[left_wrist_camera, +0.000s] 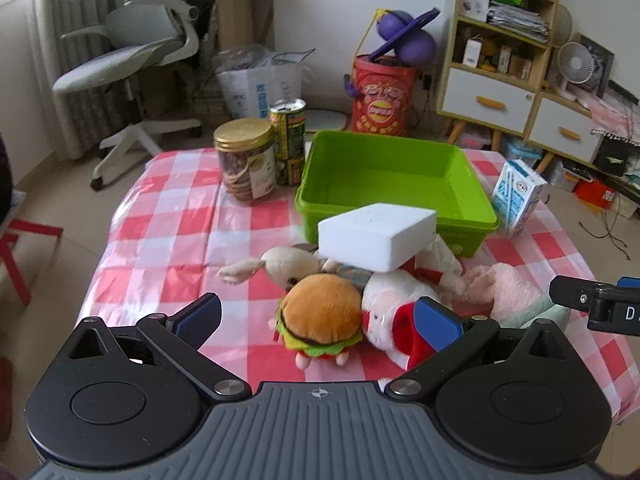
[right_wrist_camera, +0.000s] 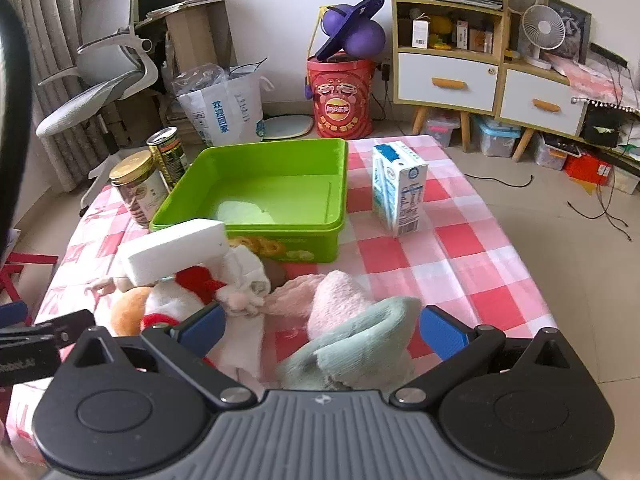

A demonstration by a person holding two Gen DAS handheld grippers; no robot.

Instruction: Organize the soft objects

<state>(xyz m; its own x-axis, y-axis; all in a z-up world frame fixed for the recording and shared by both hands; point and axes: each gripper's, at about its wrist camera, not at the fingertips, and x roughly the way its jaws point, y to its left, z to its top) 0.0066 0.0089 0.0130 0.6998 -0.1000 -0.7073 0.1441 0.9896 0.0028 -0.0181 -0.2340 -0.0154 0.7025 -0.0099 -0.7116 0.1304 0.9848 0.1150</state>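
Left wrist view: my left gripper (left_wrist_camera: 320, 318) has its fingers wide open around the burger plush (left_wrist_camera: 320, 316) on the desk (left_wrist_camera: 168, 216), bun tipped toward the green bin (left_wrist_camera: 394, 184), so I'd pinch low across it. Right wrist view: my right gripper (right_wrist_camera: 320, 326) is open too, over the mint towel (right_wrist_camera: 352, 344), long axis running left-right; grab mid-fold.

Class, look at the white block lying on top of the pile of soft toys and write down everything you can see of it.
The white sponge block is a plain rectangular slab, foam-like, matte, unmarked, with softly rounded edges. It lies tilted on top of the toy pile, resting on the white plush with red trim, just in front of the green bin. Neither gripper touches it. Its underside is hidden.
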